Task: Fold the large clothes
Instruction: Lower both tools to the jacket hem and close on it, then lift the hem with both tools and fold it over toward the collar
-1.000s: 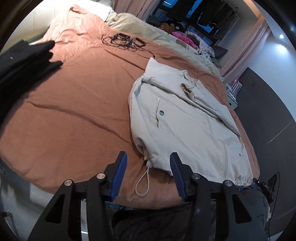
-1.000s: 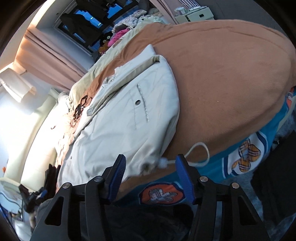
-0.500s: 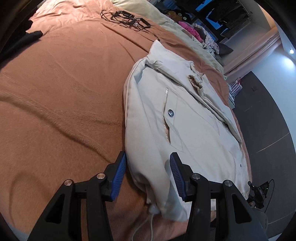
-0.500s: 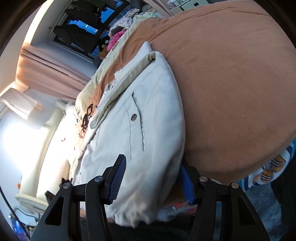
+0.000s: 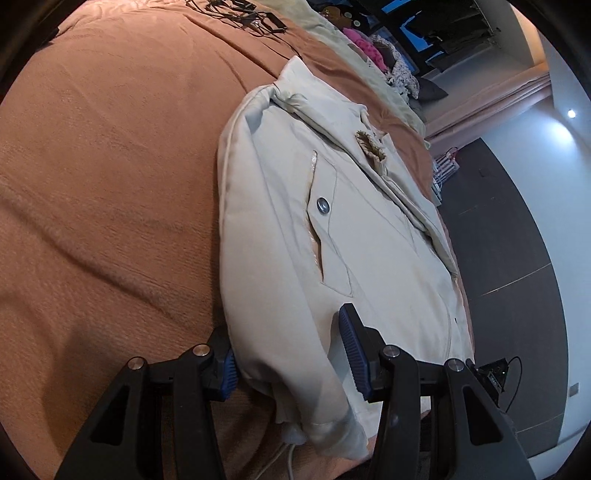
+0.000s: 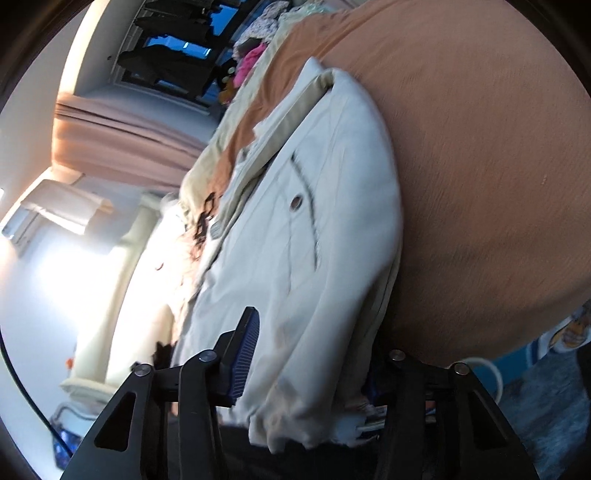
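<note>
A cream jacket point(image 5: 332, 229) lies folded lengthwise on the brown bedspread point(image 5: 110, 184), collar far, hem near. My left gripper point(image 5: 288, 358) is open, its blue pads on either side of the jacket's near left hem corner. The jacket shows in the right wrist view point(image 6: 314, 240) too. My right gripper point(image 6: 310, 354) is open and straddles the other hem corner; its right pad is hidden under the fabric. A white drawstring point(image 5: 288, 450) hangs from the hem.
Black cables point(image 5: 243, 14) lie at the far side of the bed. A beige blanket and a heap of colourful clothes point(image 5: 373, 51) lie beyond the jacket. Dark floor point(image 5: 517, 258) runs to the right of the bed. The bed edge is right below both grippers.
Both grippers have moved forward onto the jacket's hem, so the fabric now sits between their jaws. The jaws are still open.
</note>
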